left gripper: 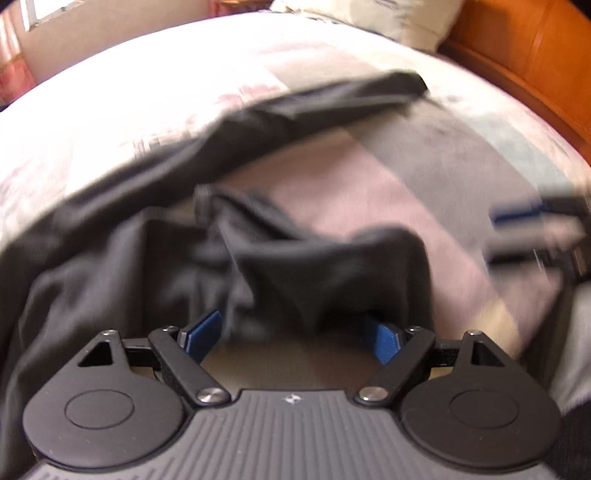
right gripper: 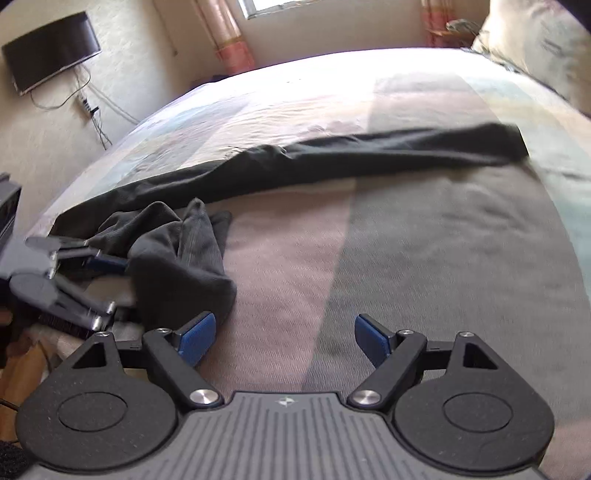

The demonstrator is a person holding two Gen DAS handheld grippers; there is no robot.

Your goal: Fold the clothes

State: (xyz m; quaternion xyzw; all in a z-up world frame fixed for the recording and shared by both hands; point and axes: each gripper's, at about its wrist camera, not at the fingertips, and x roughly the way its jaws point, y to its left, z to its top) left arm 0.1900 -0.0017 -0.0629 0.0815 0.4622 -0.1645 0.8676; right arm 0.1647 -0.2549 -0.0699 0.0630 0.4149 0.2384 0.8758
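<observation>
A dark grey pair of trousers [right gripper: 332, 162] lies on the bed, one leg stretched across the cover toward the right, the other end bunched [right gripper: 177, 254] at the near left. In the left wrist view the bunched cloth [left gripper: 314, 273] lies between and in front of my left gripper's [left gripper: 295, 332] wide-open blue pads. The view is blurred, and the cloth looks loose, not pinched. My right gripper [right gripper: 284, 338] is open and empty over the bare cover, just right of the bunch. The left gripper also shows in the right wrist view [right gripper: 74, 280], the right one in the left wrist view [left gripper: 535, 236].
The bed cover [right gripper: 424, 240] has pink, grey and pale bands. A pillow [right gripper: 535, 40] lies at the far right by an orange wooden headboard [left gripper: 535, 55]. A wall television [right gripper: 51, 48] with cables and a curtained window [right gripper: 266, 5] are beyond the bed.
</observation>
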